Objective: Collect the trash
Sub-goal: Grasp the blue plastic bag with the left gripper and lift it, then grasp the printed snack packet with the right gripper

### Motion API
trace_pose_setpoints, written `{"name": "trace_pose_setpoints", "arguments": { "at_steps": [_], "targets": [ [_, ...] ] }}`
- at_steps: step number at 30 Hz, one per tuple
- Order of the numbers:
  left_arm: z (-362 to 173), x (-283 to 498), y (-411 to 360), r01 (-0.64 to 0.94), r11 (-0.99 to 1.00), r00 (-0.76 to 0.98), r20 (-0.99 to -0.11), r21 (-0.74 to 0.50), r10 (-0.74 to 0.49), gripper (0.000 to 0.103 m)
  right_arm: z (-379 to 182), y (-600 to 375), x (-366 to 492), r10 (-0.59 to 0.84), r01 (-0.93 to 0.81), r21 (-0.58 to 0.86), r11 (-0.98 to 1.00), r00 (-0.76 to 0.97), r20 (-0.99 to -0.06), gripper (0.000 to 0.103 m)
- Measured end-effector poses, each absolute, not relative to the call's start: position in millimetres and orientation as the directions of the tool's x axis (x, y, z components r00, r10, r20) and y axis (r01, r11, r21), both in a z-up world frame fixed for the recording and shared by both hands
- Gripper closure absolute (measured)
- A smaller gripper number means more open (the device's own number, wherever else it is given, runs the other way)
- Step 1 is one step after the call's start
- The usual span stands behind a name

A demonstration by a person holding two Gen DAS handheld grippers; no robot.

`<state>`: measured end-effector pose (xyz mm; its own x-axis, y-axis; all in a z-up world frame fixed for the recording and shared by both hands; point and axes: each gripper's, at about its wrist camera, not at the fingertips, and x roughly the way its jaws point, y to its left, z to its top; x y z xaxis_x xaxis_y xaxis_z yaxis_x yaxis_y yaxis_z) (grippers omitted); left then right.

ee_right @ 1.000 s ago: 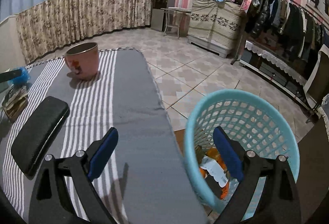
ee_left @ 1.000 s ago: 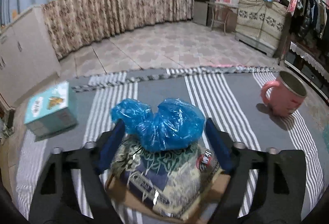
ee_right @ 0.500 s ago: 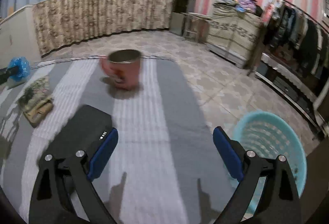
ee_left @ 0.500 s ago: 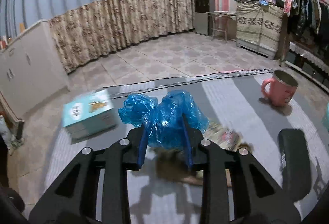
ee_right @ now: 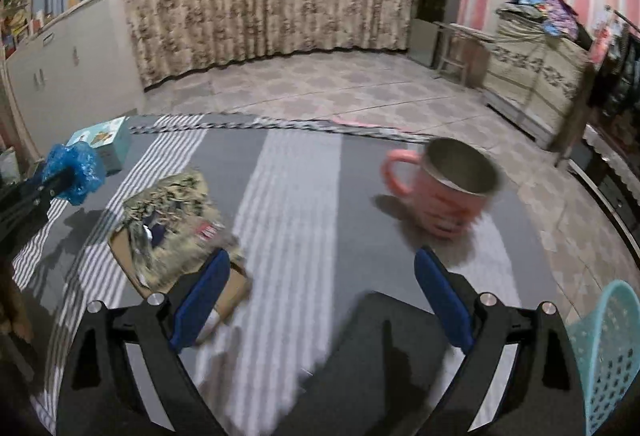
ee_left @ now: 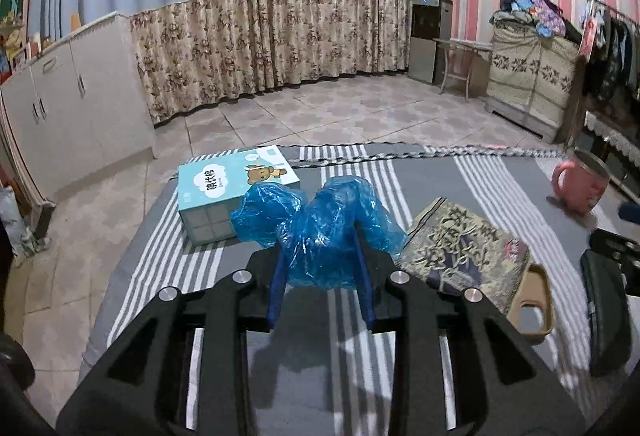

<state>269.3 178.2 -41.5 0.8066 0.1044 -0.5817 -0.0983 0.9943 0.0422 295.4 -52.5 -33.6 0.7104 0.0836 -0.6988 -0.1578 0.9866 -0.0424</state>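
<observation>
Since the left gripper [ee_left: 322, 278] was closed onto the blue plastic bag [ee_left: 320, 228], lifted off the packet [ee_left: 464, 248] at three o'clock, binning is due; right gripper [ee_right: 320, 300] fingers are held open, empty.

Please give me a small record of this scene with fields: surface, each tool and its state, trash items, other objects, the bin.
surface: grey striped cloth
left tool: shut on crumpled blue plastic bag, lifted off the cloth
right tool: open, holds nothing
trash on the cloth: patterned wrapper on a cardboard piece
other objects: pink mug, tissue box, black case
bin: turquoise basket, beside the table at right
</observation>
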Motion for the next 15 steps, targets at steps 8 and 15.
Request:
{"name": "trace_pose_setpoints", "arguments": {
  "at_steps": [8, 15],
  "targets": [
    [-42, 269, 189, -0.107, 0.994, 0.808, -0.582, 0.008, 0.092, 0.075, -68, 5, 327, 0.092, -0.251, -0.098, 0.963, 0.648, -0.756, 0.012],
    [-45, 269, 185, -0.091, 0.996, 0.803, -0.590, 0.005, 0.077, 0.075, -77, 9, 340, 0.134, -0.288, -0.056, 0.956, 0.598, -0.790, 0.025]
  ]
}}
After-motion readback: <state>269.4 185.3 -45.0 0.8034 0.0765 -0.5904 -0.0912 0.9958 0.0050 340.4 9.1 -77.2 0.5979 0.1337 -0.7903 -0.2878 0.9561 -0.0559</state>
